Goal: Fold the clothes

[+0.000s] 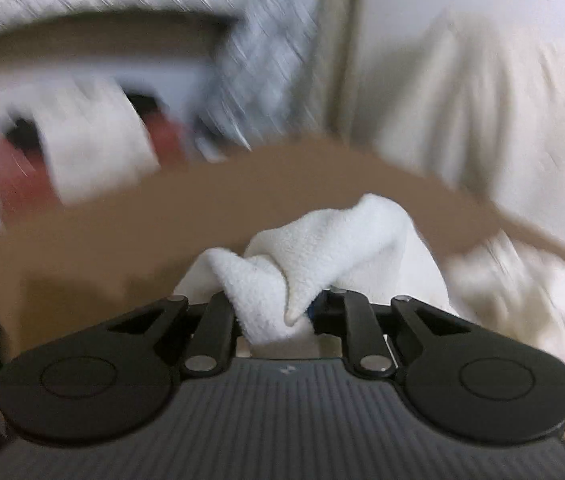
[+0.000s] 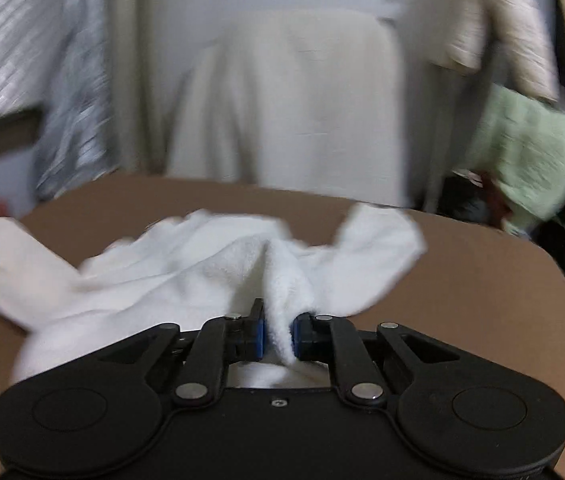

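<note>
A white fleecy garment [image 2: 186,268] lies bunched over the brown table [image 2: 462,280]. My right gripper [image 2: 278,334] is shut on a fold of it, the cloth pinched between the blue pads [image 2: 257,336]. My left gripper [image 1: 274,312] is shut on another bunched corner of the same white garment [image 1: 322,240], above the brown table [image 1: 162,220]. The cloth hides the left fingertips. Both views are blurred by motion.
A cream cloth [image 2: 294,96] drapes over a chair back beyond the table, also in the left wrist view [image 1: 482,112]. A pale green towel [image 2: 530,160] sits among a pile at the right. A silver quilted surface [image 1: 266,60] and red and white items [image 1: 82,140] stand at the left.
</note>
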